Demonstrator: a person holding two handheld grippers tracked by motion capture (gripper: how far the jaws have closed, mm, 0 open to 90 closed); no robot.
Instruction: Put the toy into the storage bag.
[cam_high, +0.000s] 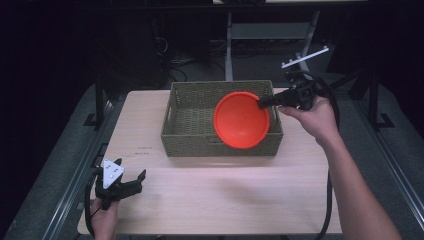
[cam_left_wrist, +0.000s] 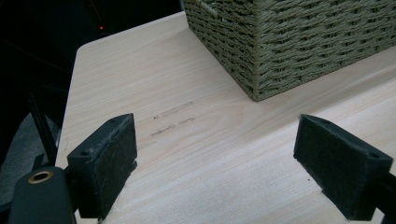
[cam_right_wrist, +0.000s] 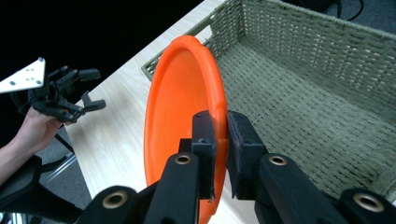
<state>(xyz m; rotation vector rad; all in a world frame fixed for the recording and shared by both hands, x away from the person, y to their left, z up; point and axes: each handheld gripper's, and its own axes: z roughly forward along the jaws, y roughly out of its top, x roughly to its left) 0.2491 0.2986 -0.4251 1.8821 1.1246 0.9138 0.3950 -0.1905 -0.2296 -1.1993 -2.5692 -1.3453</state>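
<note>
**Orange bowl held on edge over the basket**

The far rim of the orange bowl (cam_high: 242, 120) hides part of the woven basket (cam_high: 190, 135) behind it in the high view, and the bowl's lower edge covers the basket's near wall there, so I cannot tell whether the bowl touches the weave or hangs clear of it. In the right gripper view the bottom of the bowl is cut off behind the gripper's own black body. The room beyond the table (cam_high: 220, 195) is dark and little can be made out in it.

The right hand (cam_high: 312, 119) comes in from the right side of the table, forearm stretched forward, wrist bent inward, and the right gripper (cam_right_wrist: 223, 122) points leftward across the basket's right end. Its jaws are pressed together on the bowl's rim, one pad inside and one outside. The left hand (cam_high: 104, 215) rests at the near left corner of the table, well apart from the basket; the left gripper (cam_left_wrist: 215, 158) lies low over the wood, aimed toward the basket's near corner, jaws spread wide with nothing between them.

The bowl stands tilted nearly upright, its hollow face turned toward the person and slightly left, over the right half of the basket.
</note>
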